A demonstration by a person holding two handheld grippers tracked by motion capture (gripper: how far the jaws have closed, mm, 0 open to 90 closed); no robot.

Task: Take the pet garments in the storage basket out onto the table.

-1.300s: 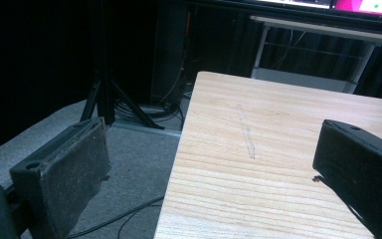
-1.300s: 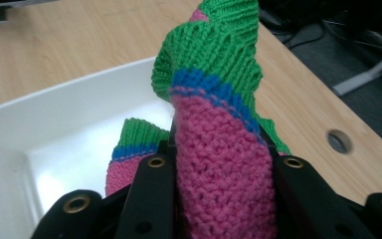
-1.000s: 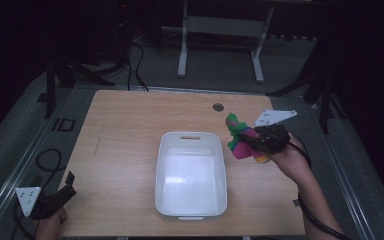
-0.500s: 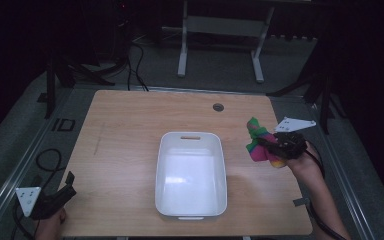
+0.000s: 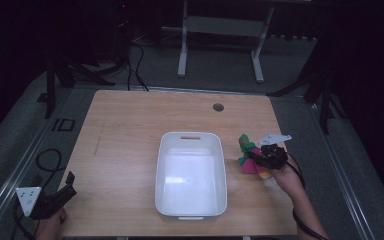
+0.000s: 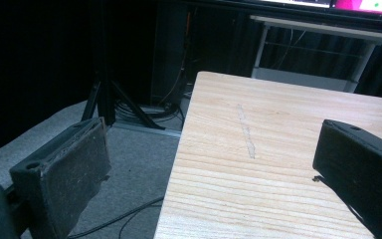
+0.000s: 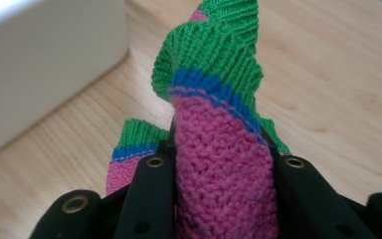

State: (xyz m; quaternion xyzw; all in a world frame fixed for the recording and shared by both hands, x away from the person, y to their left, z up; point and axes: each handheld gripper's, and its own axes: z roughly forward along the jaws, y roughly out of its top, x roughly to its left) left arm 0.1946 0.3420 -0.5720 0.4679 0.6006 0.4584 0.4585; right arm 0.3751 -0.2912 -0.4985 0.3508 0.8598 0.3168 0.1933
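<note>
The wooden table (image 5: 130, 130) spreads under me, with the white bin (image 5: 191, 172) at its middle, long side running away from me. Just right of the bin my right gripper (image 5: 258, 159) is clamped on a knitted sock (image 7: 219, 149), pink in the body with a blue stripe and a green cuff; its long axis runs out along my jaws, cuff end pointing away and up. I can read no writing on it. My left gripper (image 6: 214, 164) hangs spread wide, holding nothing, at the table's near left corner.
</note>
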